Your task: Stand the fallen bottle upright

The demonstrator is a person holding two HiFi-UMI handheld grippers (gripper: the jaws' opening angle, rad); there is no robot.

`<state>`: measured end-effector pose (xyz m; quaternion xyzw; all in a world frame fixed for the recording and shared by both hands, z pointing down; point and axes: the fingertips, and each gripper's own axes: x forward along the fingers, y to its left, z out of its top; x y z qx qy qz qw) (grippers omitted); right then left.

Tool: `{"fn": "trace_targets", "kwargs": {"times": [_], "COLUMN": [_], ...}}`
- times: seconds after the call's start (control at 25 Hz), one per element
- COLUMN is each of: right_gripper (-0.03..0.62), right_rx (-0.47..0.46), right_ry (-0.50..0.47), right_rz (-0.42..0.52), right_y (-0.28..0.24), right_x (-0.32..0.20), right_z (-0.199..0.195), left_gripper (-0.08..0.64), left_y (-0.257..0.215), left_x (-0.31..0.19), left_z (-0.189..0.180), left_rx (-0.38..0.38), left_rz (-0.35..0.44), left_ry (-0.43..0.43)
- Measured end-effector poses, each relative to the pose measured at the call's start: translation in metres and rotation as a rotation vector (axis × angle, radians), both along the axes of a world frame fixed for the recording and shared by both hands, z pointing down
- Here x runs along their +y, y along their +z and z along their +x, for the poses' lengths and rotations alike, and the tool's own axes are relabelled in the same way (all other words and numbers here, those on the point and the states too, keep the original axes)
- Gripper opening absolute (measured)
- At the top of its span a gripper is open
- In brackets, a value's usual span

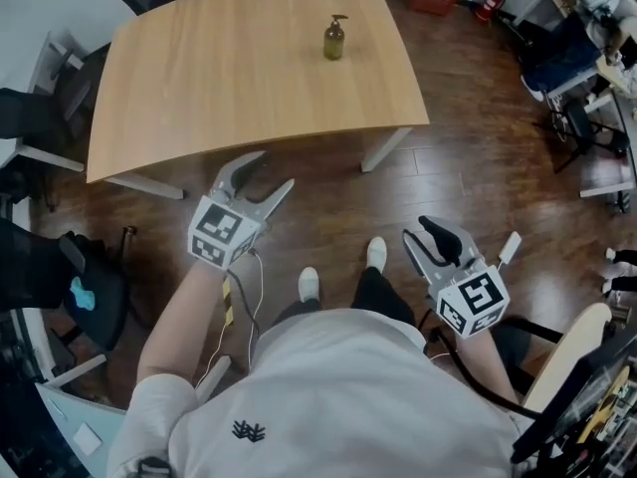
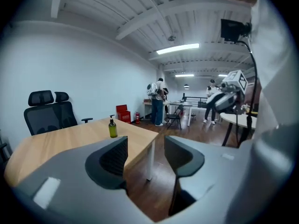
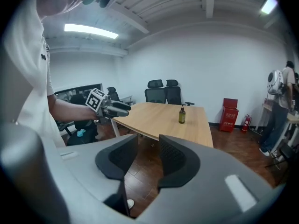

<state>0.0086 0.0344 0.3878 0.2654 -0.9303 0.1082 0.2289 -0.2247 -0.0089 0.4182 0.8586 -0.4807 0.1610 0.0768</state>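
Head view: bottle (image 1: 334, 38) stands upright toward the table's (image 1: 249, 78) far edge. Left gripper (image 1: 274, 167) and right gripper (image 1: 468, 229) sit off its near edge, so the job is likely done.
Left gripper view: jaws apart, empty.
Right gripper view: jaws apart, nothing held.

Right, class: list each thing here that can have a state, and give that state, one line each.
bottle: upright on the table, pump top on, nothing touching it.
left gripper: open, nothing between the jaws.
right gripper: open, nothing between the jaws.
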Motion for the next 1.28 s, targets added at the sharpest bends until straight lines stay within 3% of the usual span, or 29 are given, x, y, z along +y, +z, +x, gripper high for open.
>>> {"fn": "trace_targets", "kwargs": {"times": [0.16, 0.32, 0.56, 0.88, 1.08, 1.28], "right_gripper": [0.143, 0.143, 0.141, 0.141, 0.138, 0.135], "right_rx": [-0.004, -0.025, -0.05, -0.12, -0.125, -0.132], "right_ry": [-0.021, -0.055, -0.1, -0.13, -0.124, -0.147], "right_rz": [0.035, 0.081, 0.11, 0.075, 0.106, 0.138], "right_y": [-0.009, -0.021, -0.019, -0.011, -0.02, -0.019], "right_x": [0.034, 0.067, 0.124, 0.211, 0.235, 0.239], "right_z": [0.005, 0.018, 0.074, 0.143, 0.156, 0.144], "left_gripper": [0.239, 0.21, 0.209, 0.209, 0.209, 0.209], "left_y": [-0.001, -0.022, -0.038, -0.052, -0.047, -0.053], "left_x": [0.078, 0.133, 0.2, 0.301, 0.332, 0.341], "left_z": [0.019, 0.046, 0.128, 0.229, 0.258, 0.255], "left_rx": [0.037, 0.108, 0.127, 0.18, 0.177, 0.16], "left_rz": [-0.01, 0.026, 0.076, 0.055, 0.018, 0.05], "left_ry": [0.024, -0.009, -0.018, -0.01, 0.007, 0.004]}}
